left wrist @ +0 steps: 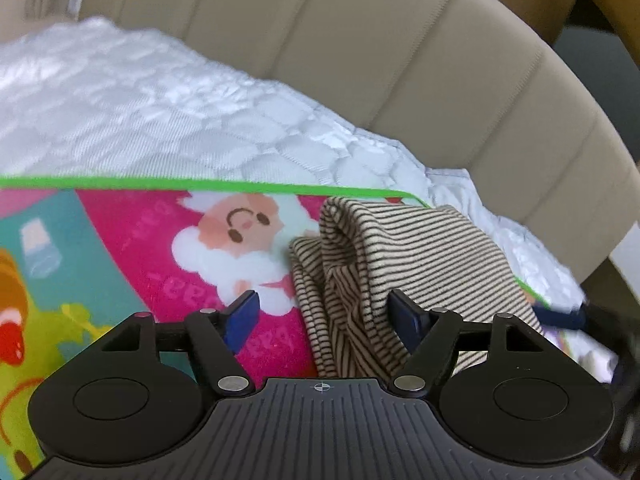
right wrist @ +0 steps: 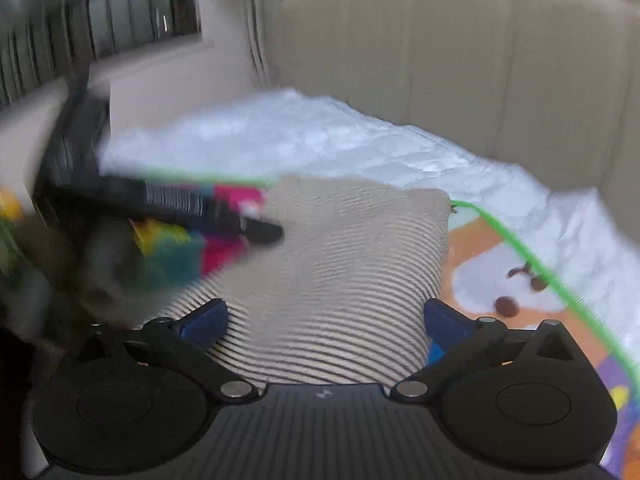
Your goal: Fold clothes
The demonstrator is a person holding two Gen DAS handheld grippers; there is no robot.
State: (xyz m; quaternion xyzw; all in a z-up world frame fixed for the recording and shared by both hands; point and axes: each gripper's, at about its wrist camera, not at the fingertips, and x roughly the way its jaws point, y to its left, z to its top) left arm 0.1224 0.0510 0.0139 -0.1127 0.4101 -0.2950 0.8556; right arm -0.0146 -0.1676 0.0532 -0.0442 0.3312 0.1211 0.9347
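Observation:
A beige garment with thin dark stripes (left wrist: 400,264) lies bunched and folded on a colourful cartoon play mat (left wrist: 132,248). My left gripper (left wrist: 326,316) is open, its blue pads wide apart; the right pad touches the garment's folded edge and the left pad is over the mat. In the right wrist view the same striped garment (right wrist: 332,280) lies flat between the open pads of my right gripper (right wrist: 324,324). The left gripper shows as a dark blur in the right wrist view (right wrist: 208,212), at the garment's left edge.
The mat has a green border (left wrist: 240,186) and rests on a white quilted cover (left wrist: 160,112). A beige padded headboard (left wrist: 400,60) curves behind it. In the right wrist view a window ledge (right wrist: 120,72) is at the left and the mat's corner (right wrist: 520,264) at the right.

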